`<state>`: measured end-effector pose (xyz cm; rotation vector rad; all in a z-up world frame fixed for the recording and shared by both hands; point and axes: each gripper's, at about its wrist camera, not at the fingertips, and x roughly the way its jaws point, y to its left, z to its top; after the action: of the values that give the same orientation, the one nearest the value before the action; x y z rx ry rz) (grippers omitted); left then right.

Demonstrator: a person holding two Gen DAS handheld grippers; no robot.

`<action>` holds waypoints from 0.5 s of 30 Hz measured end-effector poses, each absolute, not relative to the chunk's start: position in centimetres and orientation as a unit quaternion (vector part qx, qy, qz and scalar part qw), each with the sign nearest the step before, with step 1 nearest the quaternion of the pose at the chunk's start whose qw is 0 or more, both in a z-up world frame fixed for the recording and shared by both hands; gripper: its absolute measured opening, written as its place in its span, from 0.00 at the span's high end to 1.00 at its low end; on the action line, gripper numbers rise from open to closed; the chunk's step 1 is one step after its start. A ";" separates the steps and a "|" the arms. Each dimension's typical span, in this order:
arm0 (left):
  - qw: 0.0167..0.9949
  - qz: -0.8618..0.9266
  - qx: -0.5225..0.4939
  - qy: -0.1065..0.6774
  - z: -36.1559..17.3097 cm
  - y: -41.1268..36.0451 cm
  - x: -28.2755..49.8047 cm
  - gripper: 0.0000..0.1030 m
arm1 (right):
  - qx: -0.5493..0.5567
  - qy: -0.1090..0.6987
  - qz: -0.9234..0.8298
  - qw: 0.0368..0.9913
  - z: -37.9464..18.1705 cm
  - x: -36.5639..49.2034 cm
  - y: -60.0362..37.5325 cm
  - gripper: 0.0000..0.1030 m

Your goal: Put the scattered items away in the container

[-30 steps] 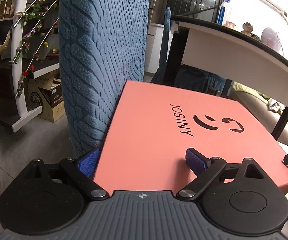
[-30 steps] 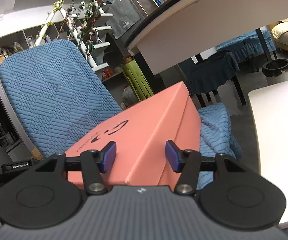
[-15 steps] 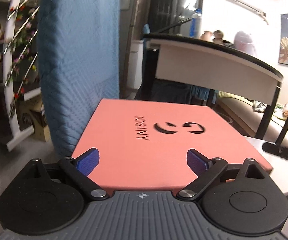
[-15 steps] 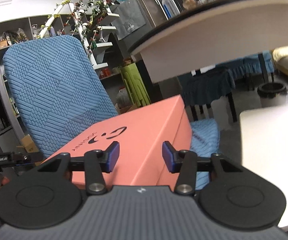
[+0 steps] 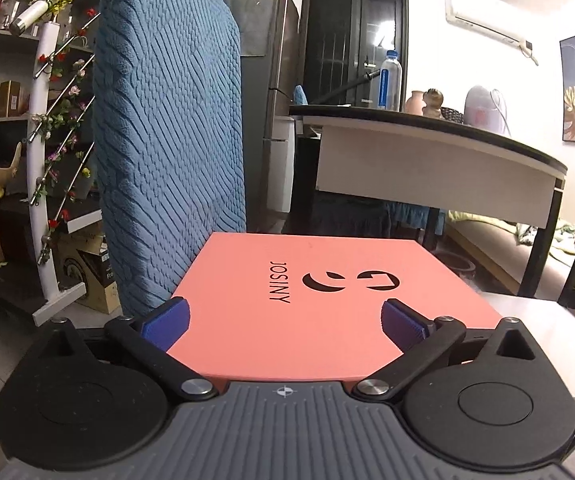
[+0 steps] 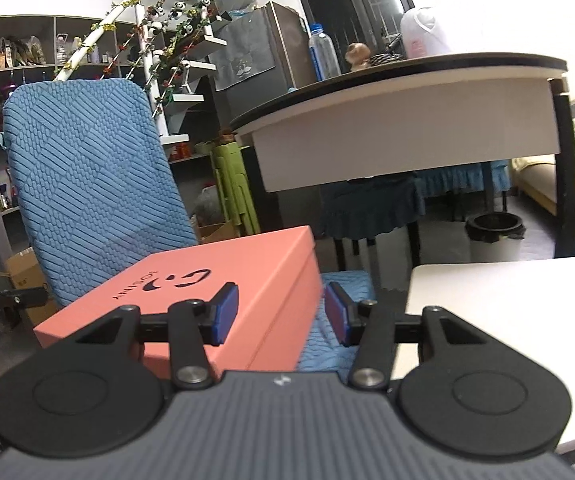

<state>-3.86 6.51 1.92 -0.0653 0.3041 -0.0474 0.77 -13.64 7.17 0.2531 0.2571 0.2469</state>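
Salmon-pink box [image 5: 319, 312] with its lid shut, flat and level on the seat of the blue chair [image 5: 167, 152], one long side close against the chair's backrest. Printed on the lid in black: "JOSINY" and a curved logo. Rectangular, fairly shallow, with plain sides [image 6: 271, 320]. Possibly overhanging the seat's front edge, though hard to tell.

Pink box [image 5: 307, 312] now level, grippers lower.
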 end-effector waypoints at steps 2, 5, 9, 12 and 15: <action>0.988 -0.020 -0.034 0.148 2.0 6.5 -4.0 0.00 | 0.119 0.124 0.117 0.978 7.3 0.2 -14.1 0.52; 0.989 -0.016 -0.032 0.142 2.0 6.5 -4.1 0.00 | 0.110 0.120 0.108 0.981 7.4 -0.7 -14.9 0.52; 0.990 -0.011 -0.030 0.134 2.0 6.5 -4.3 0.00 | 0.094 0.106 0.098 0.985 7.6 -2.1 -15.6 0.46; 0.991 -0.013 -0.031 0.133 2.0 6.4 -4.3 0.00 | 0.080 0.095 0.091 0.988 7.8 -2.8 -16.0 0.43; 0.991 -0.009 -0.025 0.131 1.9 5.9 -4.1 0.00 | 0.072 0.089 0.082 0.990 7.9 -3.2 -16.2 0.34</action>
<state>-4.12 5.92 1.90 -0.0502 0.2623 -0.0173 -3.25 -16.24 7.87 0.1450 0.1777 0.1648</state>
